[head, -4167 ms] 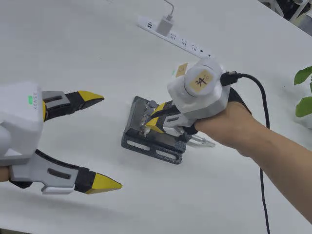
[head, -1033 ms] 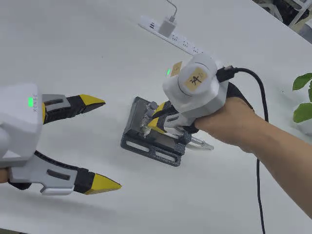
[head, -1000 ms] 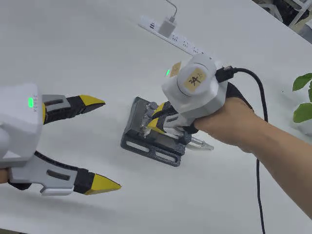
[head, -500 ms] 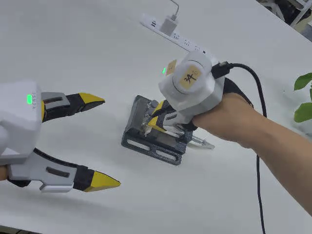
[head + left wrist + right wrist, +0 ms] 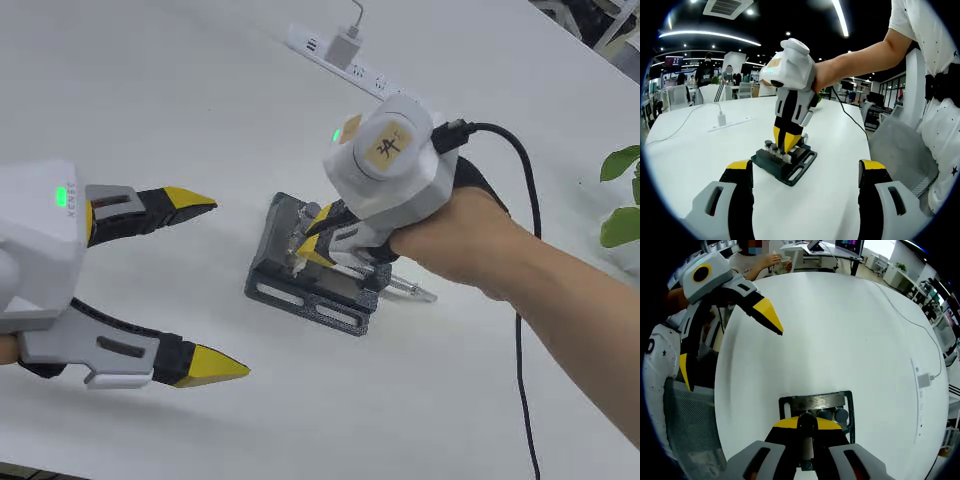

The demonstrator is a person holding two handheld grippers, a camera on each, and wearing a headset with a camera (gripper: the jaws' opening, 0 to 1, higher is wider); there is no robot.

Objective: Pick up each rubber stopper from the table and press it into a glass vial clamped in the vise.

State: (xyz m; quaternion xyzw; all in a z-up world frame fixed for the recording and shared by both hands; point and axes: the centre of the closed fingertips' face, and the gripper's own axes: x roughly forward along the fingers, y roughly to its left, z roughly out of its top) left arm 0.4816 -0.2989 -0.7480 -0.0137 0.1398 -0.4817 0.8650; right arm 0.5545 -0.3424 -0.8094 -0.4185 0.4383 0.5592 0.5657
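Dark grey vise (image 5: 300, 283) mid-desk (image 5: 200, 100) clamps upright glass vials (image 5: 774, 150). Grey rubber stoppers (image 5: 840, 414) cap several; a dark stopper (image 5: 806, 421) sits pinched in the right hand-held gripper (image 5: 313, 240).

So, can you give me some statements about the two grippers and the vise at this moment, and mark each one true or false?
1. The left gripper is wide open and holds nothing. True.
2. The right gripper, shut on a rubber stopper, has its tips at the vise. True.
3. The left gripper touches the vise. False: it is apart from it.
4. The power strip lies between the grippers. False: it lies beyond the vise, farther along the table.
5. The vise stands on a black mat. False: it stands on the white table.
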